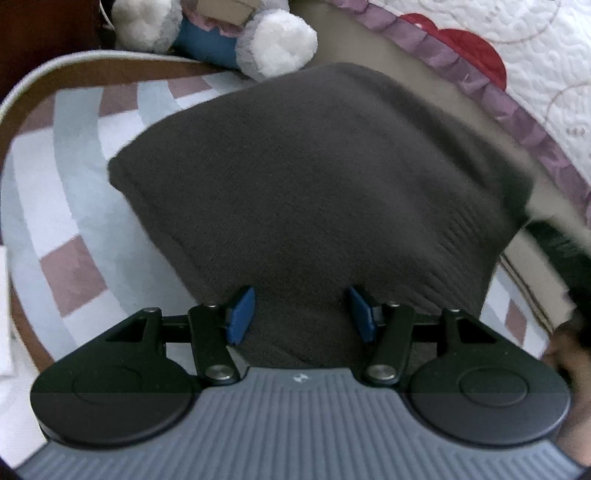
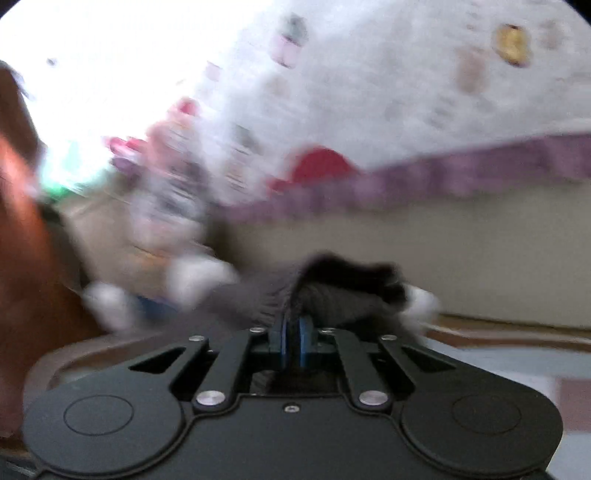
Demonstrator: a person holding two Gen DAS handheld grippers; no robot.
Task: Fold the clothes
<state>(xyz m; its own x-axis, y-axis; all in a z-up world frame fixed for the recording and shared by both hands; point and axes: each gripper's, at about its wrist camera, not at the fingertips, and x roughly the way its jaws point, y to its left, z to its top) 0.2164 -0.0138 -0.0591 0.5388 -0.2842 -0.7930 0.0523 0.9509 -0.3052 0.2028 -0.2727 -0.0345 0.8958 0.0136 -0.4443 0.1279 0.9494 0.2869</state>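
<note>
- Leftmost, in my left wrist view, a rug (image 1: 74, 177) with curved bands of pale blue, white and dusty pink; a white and blue plush toy (image 1: 229, 33) sits at its far edge.
- Centre of that view: a dark grey knitted garment (image 1: 314, 177), a sweater by the look of it; it lies spread on the rug in a rough rectangle, with a ribbed band along its right side near the hem.
- My left gripper (image 1: 301, 314) hangs over the garment's near edge; its blue pads stand well apart with cloth between them but not pinched.
- Right of the garment, a white quilt (image 1: 535, 66) with a purple frilled border and a red patch.
- In my right wrist view, heavily blurred, my right gripper (image 2: 293, 332) has its blue pads pressed together on a ribbed fold of the same grey knit; the cloth bunches up just ahead of them.
- Handling, as I judge it: soft, limp and light; thick knit, so not slippery and not fragile; it will sag wherever it is unsupported; the ribbed edge or a corner offers the firmest hold.
- Direction: the long axis seems to run away from me and slightly rightward toward the quilt; which end is the neck I cannot tell; the shape fits both a partly folded piece and one simply laid flat.
</note>
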